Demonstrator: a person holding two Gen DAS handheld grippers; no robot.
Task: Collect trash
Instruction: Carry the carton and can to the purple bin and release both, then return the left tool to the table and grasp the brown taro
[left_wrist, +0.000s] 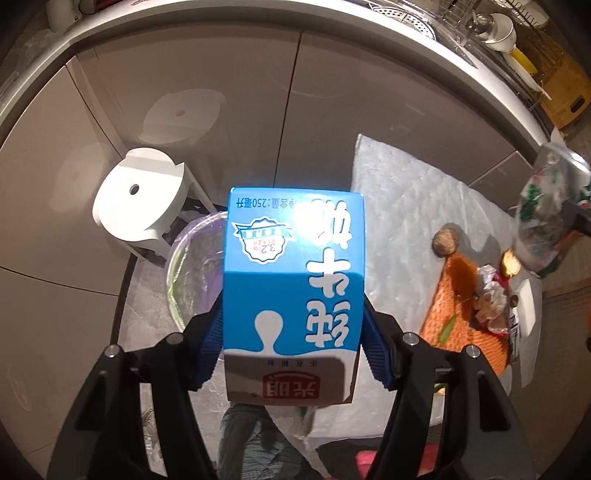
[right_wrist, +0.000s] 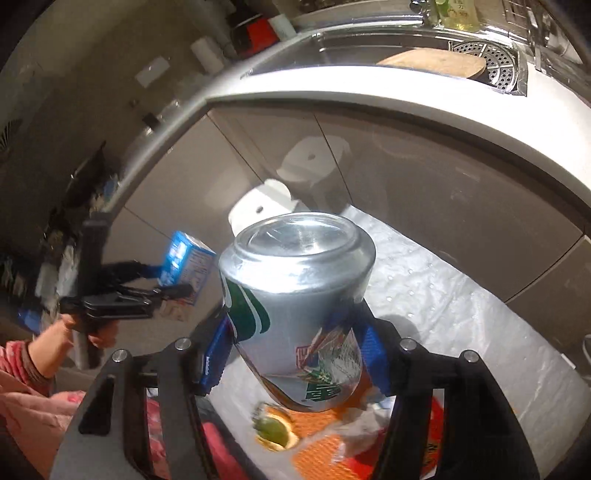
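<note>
Above the white floor sheet (left_wrist: 413, 206) by grey cabinets (left_wrist: 221, 110), left tongs (left_wrist: 293, 332) grip a milk carton (left_wrist: 295, 273), right tongs (right_wrist: 291, 354) a can (right_wrist: 295, 314).

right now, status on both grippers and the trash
Left gripper clamped on blue milk carton. Right gripper clamped on silver can. More trash on orange mat.

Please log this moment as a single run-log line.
left tongs: shut on milk carton | right tongs: shut on drink can | leftover scraps on orange mat
</note>
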